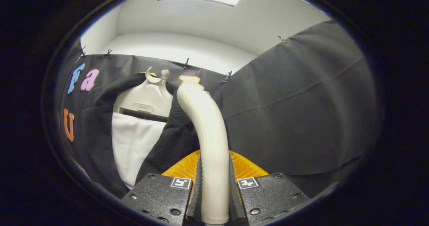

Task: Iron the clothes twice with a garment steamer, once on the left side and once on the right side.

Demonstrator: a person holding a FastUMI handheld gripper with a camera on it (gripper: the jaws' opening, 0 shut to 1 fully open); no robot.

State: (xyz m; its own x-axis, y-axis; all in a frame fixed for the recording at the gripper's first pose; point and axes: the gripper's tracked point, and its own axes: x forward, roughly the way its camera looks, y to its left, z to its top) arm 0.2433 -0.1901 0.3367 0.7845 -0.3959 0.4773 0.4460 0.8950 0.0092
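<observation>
**Steamer handle gripped, head up at the jacket's right front**

The gripper (214, 189) has its fingers clamped on the cream handle of the garment steamer (209, 135), one on each side, pressing the smooth tube between them. The handle rises ahead of the fingers and bends left, so that its head reaches the dark jacket (174, 132), near the collar; whether it touches the cloth I cannot tell. The jacket hangs open on a pale hanger (147, 98), over a white shirt (134, 145), in front of the booth's black wall.

The handle looks like hard, glossy plastic: stiff, probably light, and likely to slip or twist in a loose grip. Holding it low on the straight part, as now, seems sound. The jacket is soft ribbed cloth that will give and swing under pressure, so strokes should be gentle.
</observation>
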